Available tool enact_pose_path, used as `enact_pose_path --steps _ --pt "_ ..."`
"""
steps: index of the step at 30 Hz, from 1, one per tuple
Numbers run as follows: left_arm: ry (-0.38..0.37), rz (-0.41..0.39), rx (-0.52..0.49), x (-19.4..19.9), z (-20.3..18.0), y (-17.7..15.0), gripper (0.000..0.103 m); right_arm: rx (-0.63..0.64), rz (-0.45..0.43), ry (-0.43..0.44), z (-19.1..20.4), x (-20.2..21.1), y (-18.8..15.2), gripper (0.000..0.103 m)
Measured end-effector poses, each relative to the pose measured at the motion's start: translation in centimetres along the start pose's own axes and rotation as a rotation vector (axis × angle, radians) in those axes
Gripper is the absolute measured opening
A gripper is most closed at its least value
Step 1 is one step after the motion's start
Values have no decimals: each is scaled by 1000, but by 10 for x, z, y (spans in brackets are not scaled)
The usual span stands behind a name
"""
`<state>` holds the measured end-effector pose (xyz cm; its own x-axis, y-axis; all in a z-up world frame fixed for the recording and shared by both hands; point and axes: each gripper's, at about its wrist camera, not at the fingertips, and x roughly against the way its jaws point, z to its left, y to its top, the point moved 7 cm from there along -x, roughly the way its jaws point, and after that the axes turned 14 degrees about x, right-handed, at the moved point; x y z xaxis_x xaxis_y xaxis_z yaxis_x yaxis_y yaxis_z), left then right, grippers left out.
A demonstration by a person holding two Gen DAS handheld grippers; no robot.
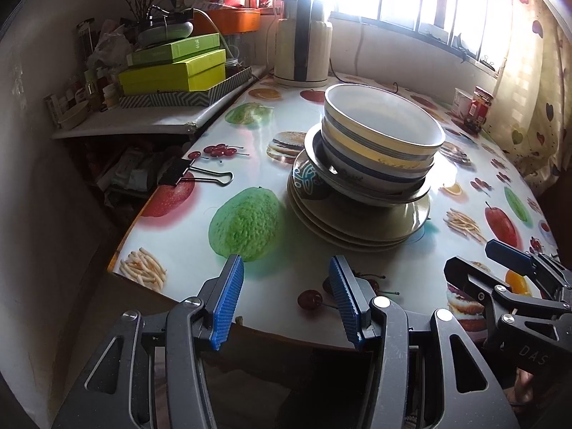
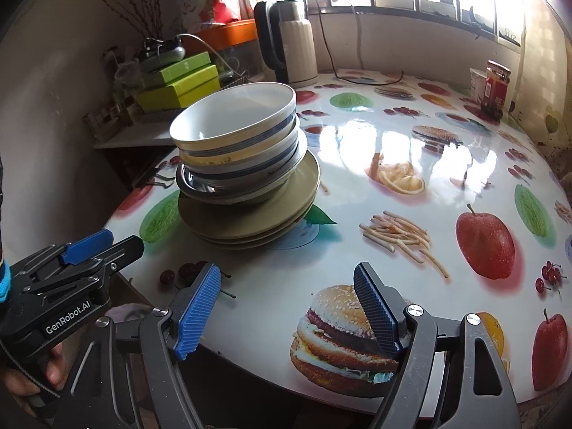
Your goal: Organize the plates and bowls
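Several striped bowls (image 1: 382, 143) sit nested atop stacked plates (image 1: 357, 225) near the tabletop (image 1: 464, 164) middle. Left tongs (image 1: 286, 300) and right tongs (image 2: 286, 311) gape wide, empty. Glazed ceramic looks heavy, slick, breakable; pinching the top bowl's rim seems safest.

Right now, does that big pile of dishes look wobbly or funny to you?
Yes, a bit. The stacked bowls sit off-centre on the plates, shifted toward the table's near edge, and the top bowl looks tilted. A metal dish is wedged between them. Nothing looks spilled or broken. Both grippers are open and apart from the pile.
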<state>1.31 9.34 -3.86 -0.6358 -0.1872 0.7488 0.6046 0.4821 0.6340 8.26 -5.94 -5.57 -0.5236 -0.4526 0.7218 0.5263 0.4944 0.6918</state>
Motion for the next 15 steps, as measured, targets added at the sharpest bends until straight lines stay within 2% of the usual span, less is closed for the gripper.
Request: enact_pose_path --steps 8,13,15 --pt "0 1 -1 0 -6 -5 51 1 9 -13 2 -3 -1 78" --pt "-26 22 3 -3 -10 -7 51 0 11 -14 2 -4 -1 78" --pt "-10 26 -5 -5 -11 -8 51 -2 12 -15 1 -4 -1 78"
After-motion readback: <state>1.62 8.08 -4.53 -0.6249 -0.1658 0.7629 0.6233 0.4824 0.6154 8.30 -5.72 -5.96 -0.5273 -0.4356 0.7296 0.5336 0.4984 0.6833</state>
